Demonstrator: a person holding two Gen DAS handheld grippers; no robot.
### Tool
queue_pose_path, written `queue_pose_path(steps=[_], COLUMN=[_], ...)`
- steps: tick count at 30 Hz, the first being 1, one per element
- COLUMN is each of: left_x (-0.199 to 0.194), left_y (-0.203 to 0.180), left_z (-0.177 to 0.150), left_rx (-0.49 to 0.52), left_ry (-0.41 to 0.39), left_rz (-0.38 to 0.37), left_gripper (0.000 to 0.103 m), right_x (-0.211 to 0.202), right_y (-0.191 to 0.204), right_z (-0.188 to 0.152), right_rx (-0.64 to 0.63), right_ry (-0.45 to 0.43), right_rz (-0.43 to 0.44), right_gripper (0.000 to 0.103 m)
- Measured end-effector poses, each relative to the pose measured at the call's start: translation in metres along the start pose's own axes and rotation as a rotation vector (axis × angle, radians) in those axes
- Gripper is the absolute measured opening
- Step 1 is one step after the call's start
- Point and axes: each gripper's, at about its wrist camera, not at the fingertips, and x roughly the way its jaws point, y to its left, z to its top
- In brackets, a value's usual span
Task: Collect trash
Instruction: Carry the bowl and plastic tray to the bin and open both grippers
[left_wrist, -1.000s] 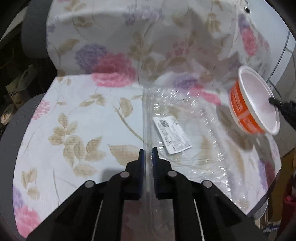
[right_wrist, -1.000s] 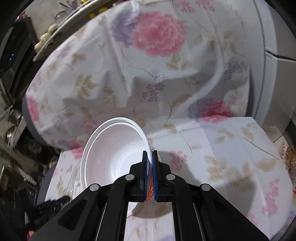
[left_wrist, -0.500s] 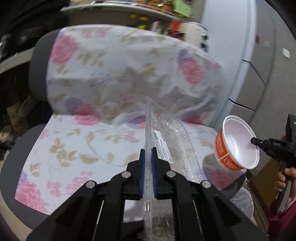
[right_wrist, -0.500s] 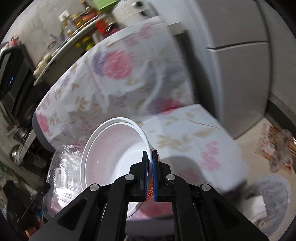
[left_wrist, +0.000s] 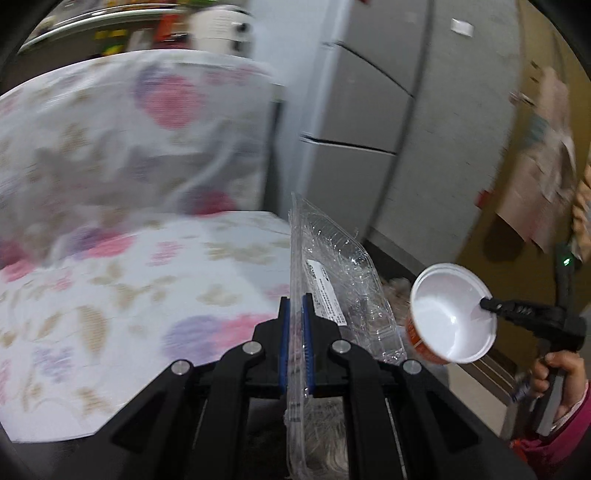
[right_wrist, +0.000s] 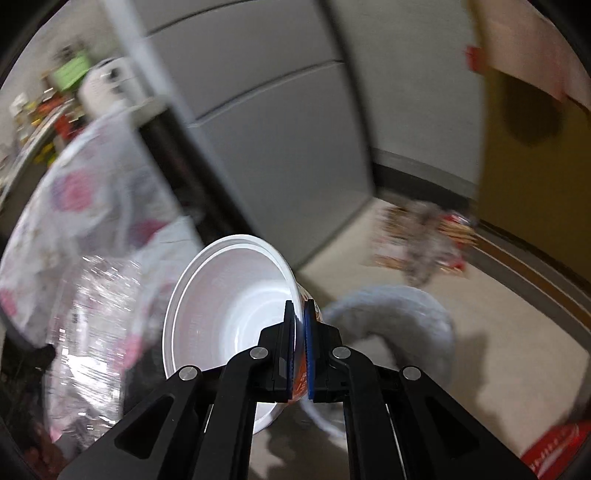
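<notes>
Floral-covered chair (left_wrist: 110, 258) sits off to the left, both items held clear of it. Lined bin (right_wrist: 399, 325) on the floor lies just right of and below the right gripper (right_wrist: 299, 317), so that side is nearer (my judgement). Clear plastic container (left_wrist: 332, 288) stands on edge, long axis running away, its rim pinched in the left gripper (left_wrist: 295, 310). Orange-and-white cup (right_wrist: 229, 314) is clamped by its wall in the right gripper, mouth facing left.

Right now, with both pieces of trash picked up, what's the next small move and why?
Probably carry the white cup in the right gripper over the gray bin just beyond it, since the left gripper also grips the clear plastic container and both are already off the chair.
</notes>
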Motion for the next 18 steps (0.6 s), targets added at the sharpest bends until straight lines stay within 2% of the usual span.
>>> queue_pose_path(steps=[5, 8, 9, 10, 11, 18], left_x=[0.041, 0.059, 0.065, 0.070, 0.077, 0.115], left_y=[-0.052, -0.077, -0.084, -0.091, -0.098, -0.148], left_z=[0.002, -0.003, -0.004, -0.005, -0.005, -0.017], left_rx=[0.085, 0.119, 0.126, 0.130, 0.138, 0.209], left_ry=[0.039, 0.047, 0.053, 0.061, 0.069, 0.138], left_rz=[-0.103, -0.138, -0.149, -0.163, -0.178, -0.273], left_gripper=[0.005, 0.005, 0.005, 0.005, 0.005, 0.005], right_x=[0.032, 0.054, 0.057, 0.061, 0.062, 0.023], right_y=[-0.047, -0.065, -0.069, -0.075, -0.080, -0.099], right_z=[-0.013, -0.014, -0.015, -0.016, -0.015, -0.002], right_rx=[0.087, 0.142, 0.162, 0.184, 0.198, 0.192], right_ry=[0.059, 0.080, 0.084, 0.092, 0.088, -0.029], right_rz=[-0.078, -0.057, -0.045, -0.031, -0.021, -0.053], right_gripper=[0.011, 0.018, 0.028, 0.046, 0.050, 0.051])
